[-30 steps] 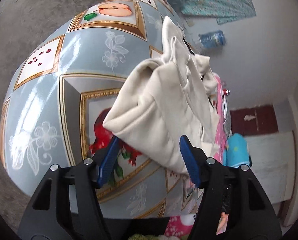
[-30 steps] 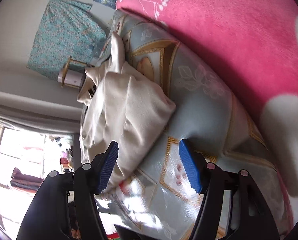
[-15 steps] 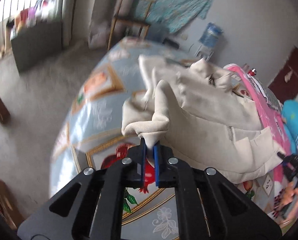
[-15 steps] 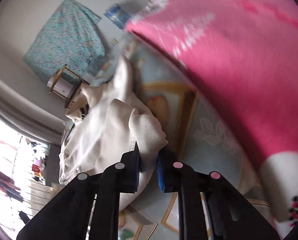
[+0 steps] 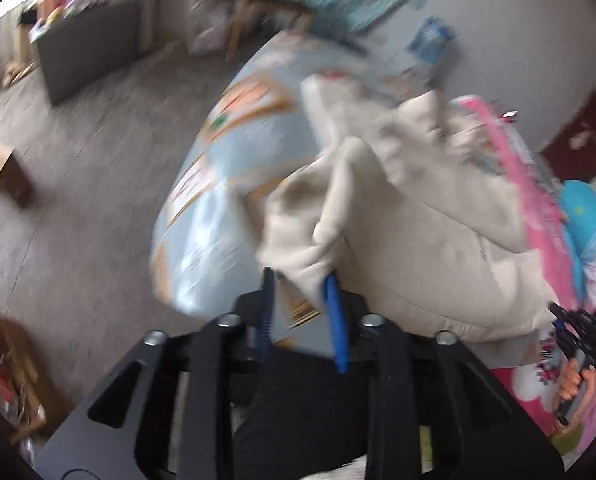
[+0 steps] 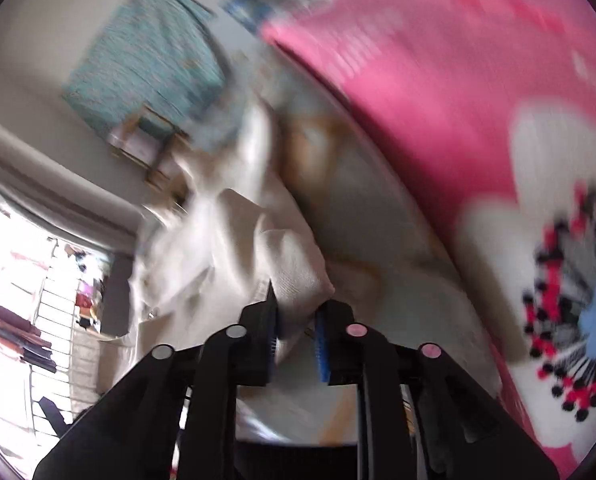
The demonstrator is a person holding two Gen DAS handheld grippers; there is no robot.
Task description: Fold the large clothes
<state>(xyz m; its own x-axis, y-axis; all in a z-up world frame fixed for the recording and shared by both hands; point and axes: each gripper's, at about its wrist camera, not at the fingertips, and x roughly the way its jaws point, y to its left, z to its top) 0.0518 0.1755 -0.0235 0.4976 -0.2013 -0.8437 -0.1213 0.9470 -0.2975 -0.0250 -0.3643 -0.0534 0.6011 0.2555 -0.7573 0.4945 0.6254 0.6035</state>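
Both grippers have a corner of the cream garment [image 5: 430,248] between their blue pads, and the cloth bunches straight ahead of each one, over the patterned desk [image 5: 218,216]. The left gripper [image 5: 300,308] has just been letting its jaws out a little; a fold of hem hangs against its right-hand pad while the other pad stands clear, so it looks like a loose hold, perhaps slipping. The right gripper [image 6: 296,332] has also eased its jaws a little, yet the ribbed corner fills the gap and seems pinched. Seen from the left gripper, the bulk of the garment runs away ahead and to its right, ending at the right gripper low on that side. The long axis lies between the two hands, so the next spread likely means drawing them apart. A pink blanket [image 6: 438,92] lies right of the right gripper.
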